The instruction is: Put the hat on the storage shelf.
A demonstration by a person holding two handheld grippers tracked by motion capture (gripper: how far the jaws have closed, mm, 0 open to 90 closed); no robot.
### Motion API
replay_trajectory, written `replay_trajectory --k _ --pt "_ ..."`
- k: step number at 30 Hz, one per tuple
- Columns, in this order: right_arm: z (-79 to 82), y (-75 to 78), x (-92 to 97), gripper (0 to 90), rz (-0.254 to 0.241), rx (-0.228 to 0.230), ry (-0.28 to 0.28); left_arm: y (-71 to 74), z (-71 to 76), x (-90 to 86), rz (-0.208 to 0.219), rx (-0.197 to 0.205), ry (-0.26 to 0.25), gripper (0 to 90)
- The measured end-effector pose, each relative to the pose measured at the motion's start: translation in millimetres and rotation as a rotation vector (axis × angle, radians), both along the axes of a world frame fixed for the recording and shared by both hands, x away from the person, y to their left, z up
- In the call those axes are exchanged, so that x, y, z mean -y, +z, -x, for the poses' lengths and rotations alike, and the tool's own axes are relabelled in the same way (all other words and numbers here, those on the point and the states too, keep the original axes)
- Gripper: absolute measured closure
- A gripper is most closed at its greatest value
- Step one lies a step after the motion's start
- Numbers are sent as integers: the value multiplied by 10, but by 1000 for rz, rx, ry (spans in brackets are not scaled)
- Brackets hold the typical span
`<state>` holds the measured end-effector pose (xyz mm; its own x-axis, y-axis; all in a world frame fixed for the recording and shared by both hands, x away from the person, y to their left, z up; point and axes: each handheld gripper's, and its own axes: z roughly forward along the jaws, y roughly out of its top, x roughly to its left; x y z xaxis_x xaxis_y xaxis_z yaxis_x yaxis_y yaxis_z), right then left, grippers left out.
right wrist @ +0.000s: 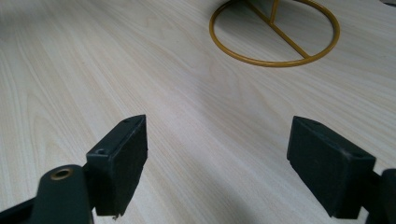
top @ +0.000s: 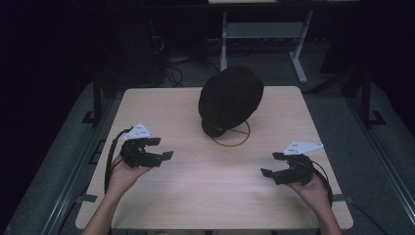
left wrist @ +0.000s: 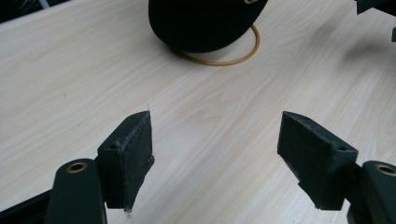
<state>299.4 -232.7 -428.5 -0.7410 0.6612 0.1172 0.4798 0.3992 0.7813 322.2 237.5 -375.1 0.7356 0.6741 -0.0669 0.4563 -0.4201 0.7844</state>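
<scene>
Hovering level over the table (top: 195, 191), left gripper (top: 164, 149) and right gripper (top: 269, 165) spread empty jaws.

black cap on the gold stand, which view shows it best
The high view: the whole black cap shows there, perched on the gold wire stand at the table's far middle. The left gripper view catches just its lower part above the ring. The right gripper view gives the stand's ring and struts.

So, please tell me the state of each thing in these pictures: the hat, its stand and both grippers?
black hat: resting on the stand, not gripped.
gold wire stand: upright, ring base flat on the table.
left gripper: open, nothing between its jaws, above the table.
right gripper: open, nothing between its jaws, above the table.
</scene>
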Motion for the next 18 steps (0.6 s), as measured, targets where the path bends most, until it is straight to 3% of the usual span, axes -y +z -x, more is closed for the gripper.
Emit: replay_trajectory --k 7,18 --pt "4 -1 -4 201 -5 5 5 -114 80 1 -36 -7 -14 256" --pt "18 -15 -1 202 -16 -1 0 -436 229 -88 -1 -44 27 254"
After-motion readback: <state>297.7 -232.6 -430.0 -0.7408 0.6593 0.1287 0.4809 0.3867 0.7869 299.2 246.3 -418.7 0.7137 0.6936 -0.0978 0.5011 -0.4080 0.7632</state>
